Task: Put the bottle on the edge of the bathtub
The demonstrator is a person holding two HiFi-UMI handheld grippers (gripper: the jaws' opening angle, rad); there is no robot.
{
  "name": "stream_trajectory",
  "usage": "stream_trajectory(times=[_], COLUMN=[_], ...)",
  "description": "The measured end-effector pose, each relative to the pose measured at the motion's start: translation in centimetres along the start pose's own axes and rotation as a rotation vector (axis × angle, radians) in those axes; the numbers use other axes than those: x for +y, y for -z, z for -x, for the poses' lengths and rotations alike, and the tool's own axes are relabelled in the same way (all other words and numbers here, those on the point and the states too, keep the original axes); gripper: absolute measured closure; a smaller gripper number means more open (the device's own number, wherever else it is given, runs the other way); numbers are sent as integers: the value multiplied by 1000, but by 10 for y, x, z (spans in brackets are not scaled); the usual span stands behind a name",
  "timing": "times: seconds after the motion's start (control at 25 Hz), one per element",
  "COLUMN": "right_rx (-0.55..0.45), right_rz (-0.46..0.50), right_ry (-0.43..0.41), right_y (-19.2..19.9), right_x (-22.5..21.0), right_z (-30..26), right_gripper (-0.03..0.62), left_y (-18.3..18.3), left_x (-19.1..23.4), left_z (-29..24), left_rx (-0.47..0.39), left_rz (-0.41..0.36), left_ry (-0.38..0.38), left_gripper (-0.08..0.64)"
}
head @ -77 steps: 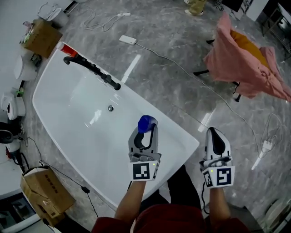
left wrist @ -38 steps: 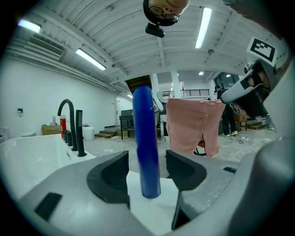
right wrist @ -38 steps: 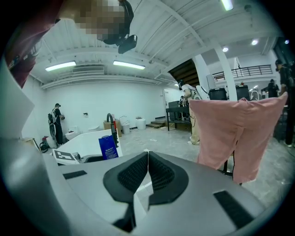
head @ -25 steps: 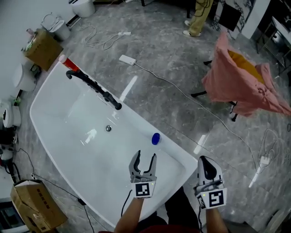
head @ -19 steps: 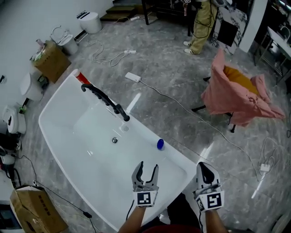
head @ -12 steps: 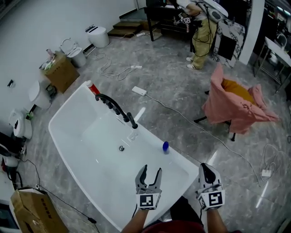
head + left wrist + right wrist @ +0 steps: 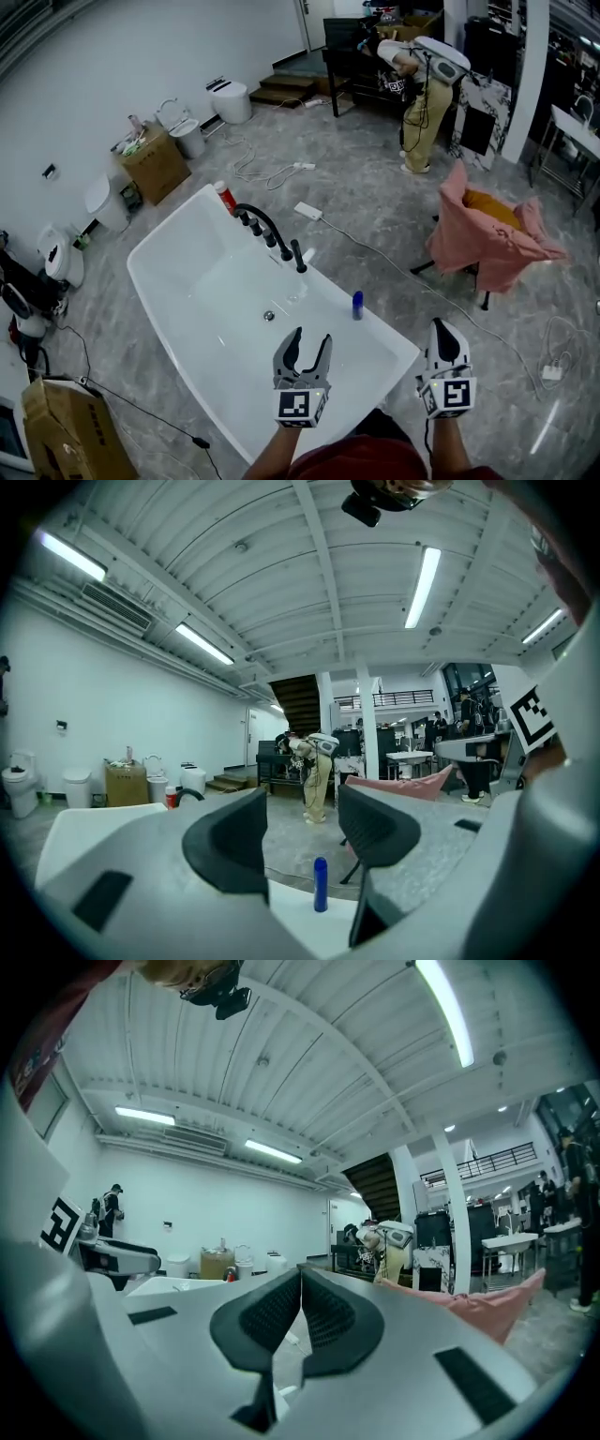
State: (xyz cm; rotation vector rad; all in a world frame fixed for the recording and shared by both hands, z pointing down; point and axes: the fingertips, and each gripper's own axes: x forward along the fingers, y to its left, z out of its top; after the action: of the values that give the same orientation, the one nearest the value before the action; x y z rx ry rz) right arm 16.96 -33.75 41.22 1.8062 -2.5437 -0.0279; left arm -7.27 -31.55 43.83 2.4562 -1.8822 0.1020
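A small blue bottle [image 7: 357,305] stands upright on the near right rim of the white bathtub [image 7: 178,309]. In the left gripper view the blue bottle [image 7: 321,898] shows beyond the jaws, on the white rim. My left gripper [image 7: 305,343] hangs over the tub's near end, open and empty, well short of the bottle. My right gripper [image 7: 443,336] is held to the right of the tub over the floor, its jaws pressed together on nothing [image 7: 300,1321].
A black tap [image 7: 269,232] runs along the tub's far rim, with a red bottle [image 7: 225,198] at its end. A chair draped in pink cloth [image 7: 492,242] stands right. Cables [image 7: 394,267] cross the grey floor. Cardboard boxes [image 7: 157,164] and toilets [image 7: 231,100] line the wall. A person [image 7: 422,84] bends at the back.
The left gripper let go of the blue bottle, which now stands on the tub rim. Both grippers drew back toward me, and the head view rose and widened.
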Motion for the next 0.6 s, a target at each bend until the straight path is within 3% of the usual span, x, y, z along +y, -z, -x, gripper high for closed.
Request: stream_trajectory(times=[0.2,0.6], right_rx=[-55,-57], right_rz=[11,28], right_ry=[10,20], right_y=[-29,-35], right_x=[9,14], right_z=[5,13], right_gripper=[592,592], left_y=[-39,-41], left_x=[5,-1], left_z=[12,12], left_rx=[-42,-38], left_rz=[-11,11], left_ry=[4,28], left_gripper=[322,354])
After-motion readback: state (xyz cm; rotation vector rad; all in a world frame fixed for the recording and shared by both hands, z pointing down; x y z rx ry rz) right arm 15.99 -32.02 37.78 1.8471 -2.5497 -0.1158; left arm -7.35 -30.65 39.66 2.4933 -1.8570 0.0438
